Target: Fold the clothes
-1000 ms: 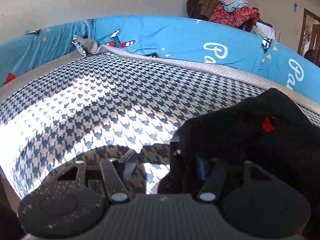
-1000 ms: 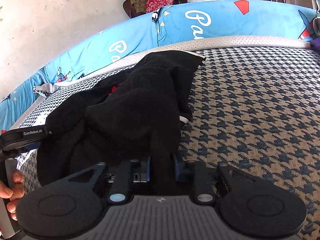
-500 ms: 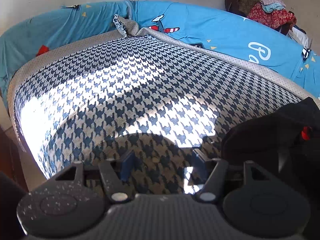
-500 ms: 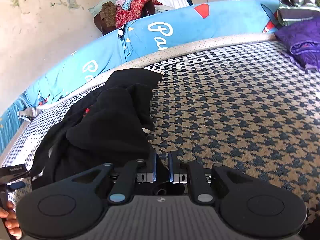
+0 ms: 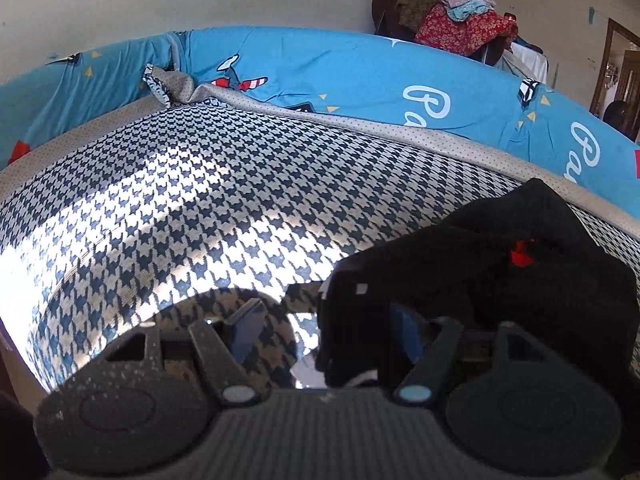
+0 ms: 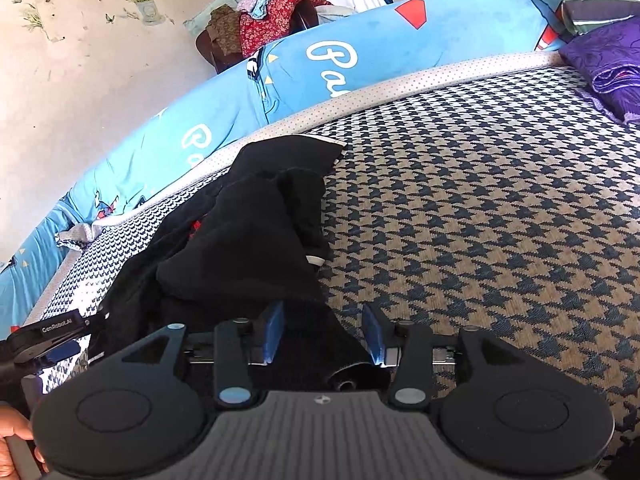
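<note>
Black knit fabric, a crumpled garment (image 6: 256, 240), lies bunched on the houndstooth bedspread (image 6: 480, 220) near the far edge of the bed, one flat corner reaching toward the dotted grey border (image 6: 400, 80) and a small red patch (image 5: 522, 248) showing among the folds. It is heaped rather than squared off, with ridges and loose flaps, so by the look of it the folding is unfinished; whether this is a garment being spread out or one partway through its folds, the pictures do not settle.

A person's two hand-held tools flank the near edge of the cloth. The right gripper (image 6: 322, 334) sits low over the near hem with its blue-padded jaws set wide, black fabric lying between them but not pinched, a placement that suits taking or letting go of that edge. The left gripper (image 5: 326, 330) is also spread wide at the garment's other side: one pad stands over bare bedspread, the other is partly covered by a dark fold, and nothing appears clamped. Working from both sides lets the cloth be drawn flat or lifted evenly.

Part of a hand (image 6: 16, 444) shows at the lower left of the right wrist view, holding the other tool's handle. Beyond the bed runs a blue printed bolster (image 5: 360, 76), and behind it a chair piled with clothes (image 5: 452, 20); a purple cloth (image 6: 604, 56) rests at the bed's far right.
</note>
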